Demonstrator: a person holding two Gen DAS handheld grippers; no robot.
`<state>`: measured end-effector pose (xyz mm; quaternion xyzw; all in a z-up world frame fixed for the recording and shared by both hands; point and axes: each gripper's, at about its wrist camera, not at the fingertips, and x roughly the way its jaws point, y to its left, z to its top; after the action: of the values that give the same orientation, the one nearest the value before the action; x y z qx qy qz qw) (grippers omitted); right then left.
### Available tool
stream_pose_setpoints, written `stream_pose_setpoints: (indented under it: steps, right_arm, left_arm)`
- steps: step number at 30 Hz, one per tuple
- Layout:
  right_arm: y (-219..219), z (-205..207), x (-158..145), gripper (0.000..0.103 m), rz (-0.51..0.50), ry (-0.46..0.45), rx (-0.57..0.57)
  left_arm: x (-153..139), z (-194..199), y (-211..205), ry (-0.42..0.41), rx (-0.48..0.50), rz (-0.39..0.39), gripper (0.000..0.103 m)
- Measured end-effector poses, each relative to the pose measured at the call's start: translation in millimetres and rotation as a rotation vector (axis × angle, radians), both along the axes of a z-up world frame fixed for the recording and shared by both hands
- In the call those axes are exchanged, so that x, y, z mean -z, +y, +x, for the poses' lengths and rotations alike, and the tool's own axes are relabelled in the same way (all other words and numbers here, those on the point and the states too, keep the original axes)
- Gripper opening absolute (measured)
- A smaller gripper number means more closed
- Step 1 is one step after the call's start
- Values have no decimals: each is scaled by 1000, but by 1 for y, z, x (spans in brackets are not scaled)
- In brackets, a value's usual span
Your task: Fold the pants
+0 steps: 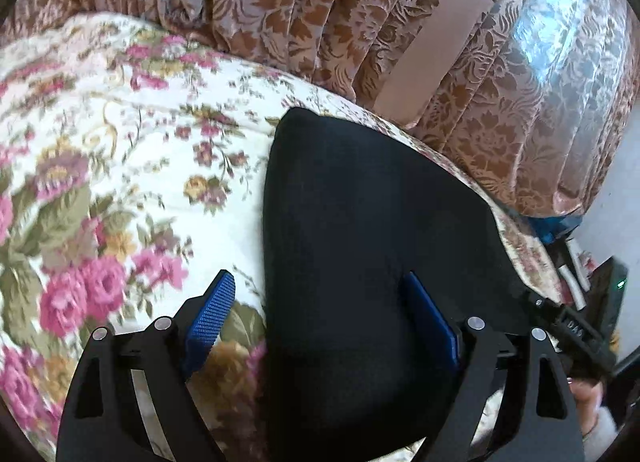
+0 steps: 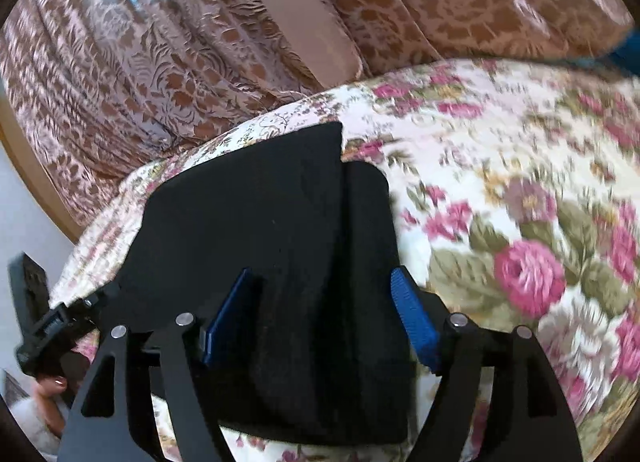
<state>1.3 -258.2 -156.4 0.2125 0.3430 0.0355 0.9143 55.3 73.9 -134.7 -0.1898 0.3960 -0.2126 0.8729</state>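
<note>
Black pants (image 1: pixel 360 229) lie folded flat on a floral bedspread (image 1: pixel 120 141). In the right wrist view the pants (image 2: pixel 260 221) show a folded layer with a second edge on the right. My left gripper (image 1: pixel 320 302) is open, its blue pads (image 1: pixel 212 314) spread wide, the left pad over the bedspread and the right pad over the pants' near end. My right gripper (image 2: pixel 324 302) is open, blue pads (image 2: pixel 412 322) spread on either side of the pants' near part. Neither holds cloth.
A brown floral curtain (image 1: pixel 360 21) hangs behind the bed, also in the right wrist view (image 2: pixel 160 61). The bedspread (image 2: pixel 520 181) stretches to the right. The other gripper and the person's hand (image 1: pixel 576 334) sit at the bed's edge.
</note>
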Motion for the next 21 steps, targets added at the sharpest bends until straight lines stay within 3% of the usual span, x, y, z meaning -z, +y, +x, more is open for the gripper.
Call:
stream_pose_setpoints:
  steps: [5, 9, 13, 21]
  right_arm:
    - [-18, -6, 5, 79, 154, 62, -3]
    - [-31, -6, 20, 81, 315, 126, -10]
    - [-24, -3, 15, 81, 265, 152, -33]
    - [-14, 0, 13, 82, 162, 162, -48]
  left_arm:
    - [0, -6, 0, 24, 84, -56, 85]
    - [2, -5, -5, 43, 183, -52, 85]
    - [10, 5, 0, 117, 211, -129, 85]
    - [7, 11, -7, 126, 246, -115, 85]
